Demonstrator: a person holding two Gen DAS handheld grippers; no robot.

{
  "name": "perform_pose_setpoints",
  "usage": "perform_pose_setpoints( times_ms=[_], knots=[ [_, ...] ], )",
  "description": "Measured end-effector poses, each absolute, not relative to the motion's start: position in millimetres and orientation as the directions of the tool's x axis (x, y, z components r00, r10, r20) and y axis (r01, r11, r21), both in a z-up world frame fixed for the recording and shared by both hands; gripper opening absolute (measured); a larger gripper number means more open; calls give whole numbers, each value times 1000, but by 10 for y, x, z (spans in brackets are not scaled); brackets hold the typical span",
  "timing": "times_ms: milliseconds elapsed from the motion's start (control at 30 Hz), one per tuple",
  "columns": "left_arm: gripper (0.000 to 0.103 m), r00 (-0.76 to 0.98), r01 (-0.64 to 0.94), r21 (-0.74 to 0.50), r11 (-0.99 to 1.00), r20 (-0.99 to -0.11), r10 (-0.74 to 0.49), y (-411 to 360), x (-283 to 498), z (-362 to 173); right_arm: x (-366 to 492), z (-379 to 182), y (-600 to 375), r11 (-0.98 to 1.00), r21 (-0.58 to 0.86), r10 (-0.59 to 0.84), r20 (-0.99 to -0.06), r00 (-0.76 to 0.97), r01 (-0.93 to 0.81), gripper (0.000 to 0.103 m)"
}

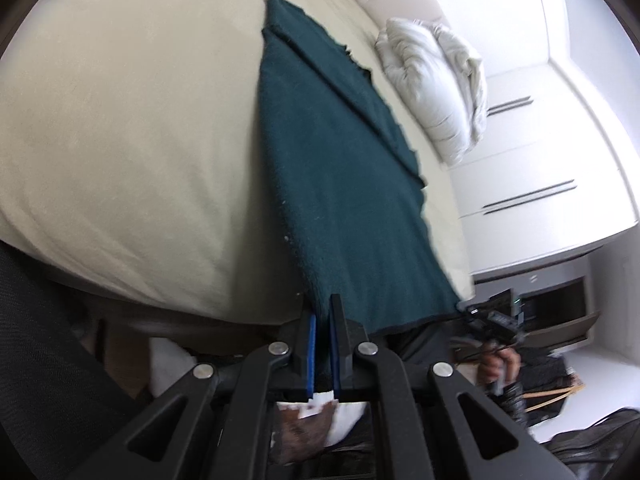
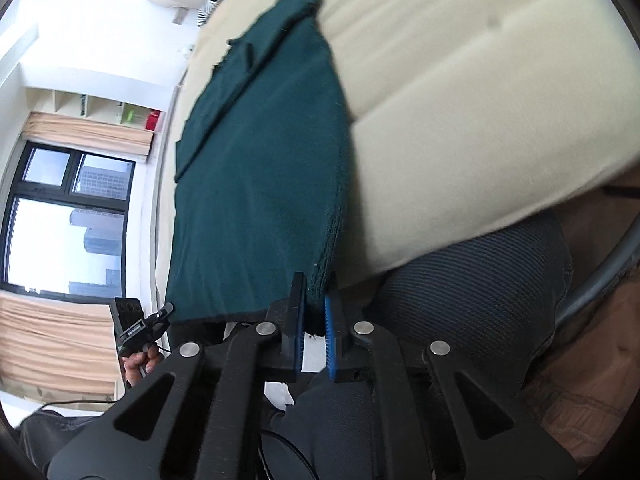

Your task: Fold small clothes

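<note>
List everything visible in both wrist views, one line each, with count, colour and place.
green cloth: one, dark green, spread on the bed, near corners pinched
bed: one, cream cover, under the cloth
duvet: one, white, bunched at the bed's far side
wardrobe: one, white, beyond the bed
window: one, dark frame, beige blinds above and below
left gripper: one, black with blue pads, shut on the cloth's near corner
right gripper: one, black, shut on the other near corner
</note>
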State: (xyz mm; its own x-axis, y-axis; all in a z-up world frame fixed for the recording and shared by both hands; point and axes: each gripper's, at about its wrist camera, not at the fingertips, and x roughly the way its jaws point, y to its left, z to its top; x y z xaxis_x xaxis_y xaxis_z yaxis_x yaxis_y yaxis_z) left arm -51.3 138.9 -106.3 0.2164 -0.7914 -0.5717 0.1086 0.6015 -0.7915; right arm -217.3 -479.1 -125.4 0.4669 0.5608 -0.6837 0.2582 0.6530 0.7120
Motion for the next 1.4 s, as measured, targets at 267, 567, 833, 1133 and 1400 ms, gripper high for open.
perform_pose_setpoints(
  times_ms=[267,567,833,1133,1400],
  knots=[
    [6,313,101,-917,385,-338,-887,1506,-385,-750,-1994,-835,-4749,622,767,552,-574,604,160,6],
    [6,419,129,-962,239,-166,-893,1604,118,-431,-1446,-358,-4833,563,823,507,-418,754,78,6],
    [6,457,123,-976,181,-106,-883,1610,666,-318,-793,-151,-5028,578,810,432,-409,803,101,6],
    [6,516,46,-988,144,-100,-851,1568,1362,-529,101,-230,-5270,601,779,340,-450,825,177,6],
    [6,527,5,-988,153,-128,-840,1415,1997,-709,927,-494,-5407,629,742,299,-507,809,232,6]
  ],
)
